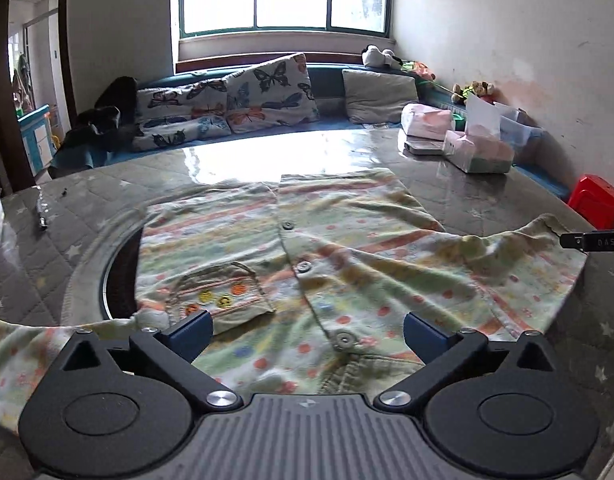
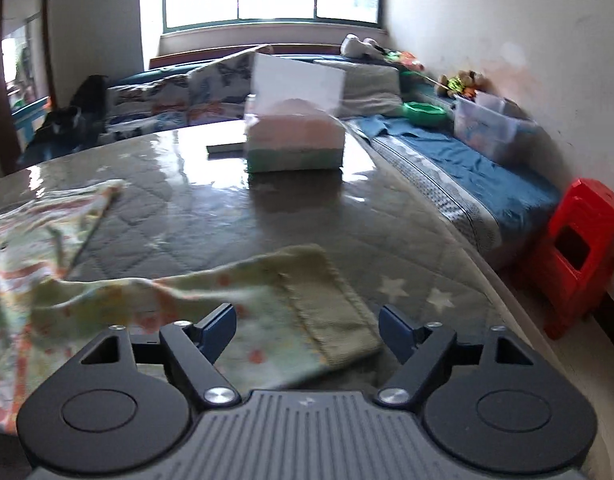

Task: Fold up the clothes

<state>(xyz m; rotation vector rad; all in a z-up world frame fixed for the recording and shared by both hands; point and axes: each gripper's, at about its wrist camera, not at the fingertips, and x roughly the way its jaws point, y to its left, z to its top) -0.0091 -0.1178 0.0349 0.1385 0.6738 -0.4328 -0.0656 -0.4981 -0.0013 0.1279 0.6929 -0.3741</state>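
Glossy quilted grey table [image 1: 447, 184] carried a pastel spotted buttoned shirt [image 1: 347, 248]; both tools, left tool [image 1: 308, 334] and right tool [image 2: 307, 330], were spread wide, empty. Its sleeve [image 2: 307, 304], lower centre, could be bunched if pinched off-edge.

Garment [image 1: 347, 252]: soft knit cloth, matt, fuzzy nap, pale green with stripes and dots; ribbed cuff [image 2: 331, 312] coarser; sewn patch pocket [image 1: 223, 292] same cloth; round snaps [image 1: 305, 266] dull metal.
Table cover [image 2: 235, 220]: quilted grey cloth with stars under clear glossy sheet, strong window glare.
Left gripper [image 1: 308, 334]: matt black plastic arms, bright metal screws, blue fingers [image 1: 195, 330] smooth.
Tissue box [image 2: 295, 144]: smooth, slightly shiny.
Stool [image 2: 583, 248]: glossy red plastic.
Cushions [image 1: 267, 92]: printed woven cloth, matt.
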